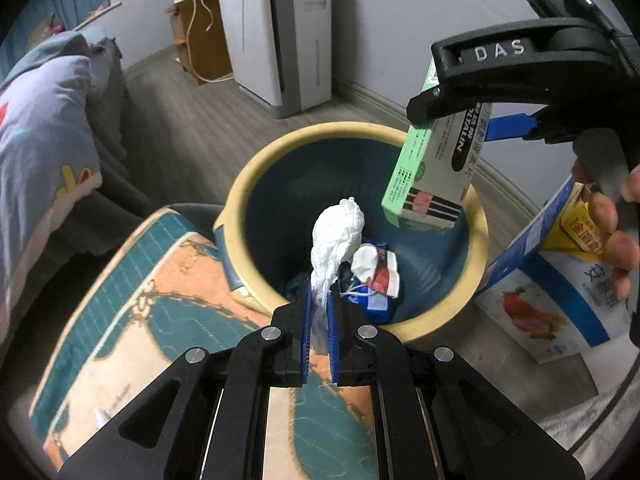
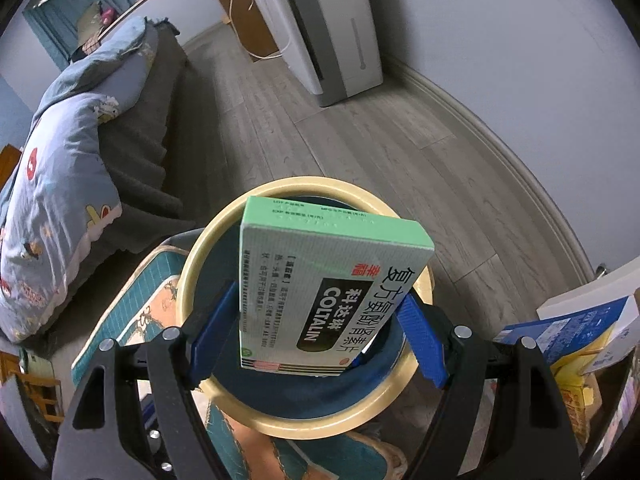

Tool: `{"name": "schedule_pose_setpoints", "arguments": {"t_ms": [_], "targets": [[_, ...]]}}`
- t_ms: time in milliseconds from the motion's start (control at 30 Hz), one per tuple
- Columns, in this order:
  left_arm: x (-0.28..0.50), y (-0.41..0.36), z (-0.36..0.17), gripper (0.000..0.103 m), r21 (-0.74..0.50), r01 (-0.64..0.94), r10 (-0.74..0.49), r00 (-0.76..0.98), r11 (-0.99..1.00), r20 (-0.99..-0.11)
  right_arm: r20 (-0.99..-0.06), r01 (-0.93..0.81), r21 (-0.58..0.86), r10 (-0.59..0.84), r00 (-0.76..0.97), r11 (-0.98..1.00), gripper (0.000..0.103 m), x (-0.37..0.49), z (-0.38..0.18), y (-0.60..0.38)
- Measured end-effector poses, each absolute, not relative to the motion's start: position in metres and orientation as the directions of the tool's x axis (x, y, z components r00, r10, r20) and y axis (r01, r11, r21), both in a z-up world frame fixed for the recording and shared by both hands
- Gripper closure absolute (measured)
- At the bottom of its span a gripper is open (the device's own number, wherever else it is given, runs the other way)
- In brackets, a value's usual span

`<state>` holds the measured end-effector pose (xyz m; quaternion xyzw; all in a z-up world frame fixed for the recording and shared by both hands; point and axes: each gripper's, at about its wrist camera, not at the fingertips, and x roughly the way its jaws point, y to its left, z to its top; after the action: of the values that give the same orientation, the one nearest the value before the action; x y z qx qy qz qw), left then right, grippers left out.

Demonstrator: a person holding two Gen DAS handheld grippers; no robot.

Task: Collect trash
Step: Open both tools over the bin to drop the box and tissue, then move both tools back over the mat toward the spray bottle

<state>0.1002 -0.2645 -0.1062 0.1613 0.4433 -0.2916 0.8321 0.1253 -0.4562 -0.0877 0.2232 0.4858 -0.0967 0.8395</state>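
A round bin with a cream rim [image 1: 256,168] and dark blue inside stands on the floor; it also shows in the right wrist view [image 2: 320,426]. Crumpled wrappers and paper [image 1: 374,276] lie at its bottom. My left gripper [image 1: 319,300] is shut on a crumpled white tissue [image 1: 338,232], held over the bin's near rim. My right gripper [image 2: 316,320] is shut on a green and white COLTALIN medicine box [image 2: 320,284], held above the bin's opening. The box also shows in the left wrist view [image 1: 430,172], hanging over the bin's far right rim.
A patterned teal and orange cushion [image 1: 132,312] lies left of the bin. A blue and white carton [image 1: 556,304] stands to its right. A bed with a blue quilt [image 2: 60,184] is at left. A white appliance [image 2: 332,28] stands by the far wall.
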Motion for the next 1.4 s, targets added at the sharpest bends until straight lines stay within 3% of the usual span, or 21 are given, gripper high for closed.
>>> {"name": "schedule_pose_setpoints", "arguments": {"t_ms": [200, 300, 367, 500, 567, 733, 1400], "targets": [[0.096, -0.268, -0.101, 0.089, 0.014, 0.635, -0.369, 0.467, 0.773, -0.803, -0.840, 0.379, 0.276, 0.030, 0.542, 0.883, 0.025, 0.123, -0.080, -0.456], [0.096, -0.268, -0.101, 0.073, 0.014, 0.626, -0.364, 0.471, 0.780, -0.804, -0.840, 0.382, 0.295, 0.047, 0.541, 0.876, 0.021, 0.123, -0.081, -0.455], [0.096, -0.265, -0.101, 0.058, 0.021, 0.618, -0.356, 0.480, 0.786, -0.802, -0.840, 0.383, 0.288, 0.039, 0.541, 0.878, 0.019, 0.124, -0.081, -0.454], [0.097, -0.259, -0.098, 0.045, 0.027, 0.606, -0.349, 0.492, 0.795, -0.797, -0.842, 0.379, 0.290, 0.046, 0.538, 0.879, 0.014, 0.126, -0.080, -0.450], [0.097, -0.255, -0.095, 0.031, 0.024, 0.594, -0.348, 0.503, 0.804, -0.791, -0.842, 0.375, 0.297, 0.055, 0.537, 0.878, 0.011, 0.127, -0.080, -0.448], [0.099, -0.245, -0.090, 0.016, 0.019, 0.568, -0.339, 0.519, 0.823, -0.785, -0.844, 0.358, 0.292, 0.063, 0.533, 0.887, 0.006, 0.129, -0.078, -0.438], [0.100, -0.180, -0.077, 0.013, 0.031, 0.424, -0.240, 0.571, 0.905, -0.785, -0.830, 0.190, 0.272, 0.130, 0.542, 0.943, 0.006, 0.147, -0.064, -0.360]]}}
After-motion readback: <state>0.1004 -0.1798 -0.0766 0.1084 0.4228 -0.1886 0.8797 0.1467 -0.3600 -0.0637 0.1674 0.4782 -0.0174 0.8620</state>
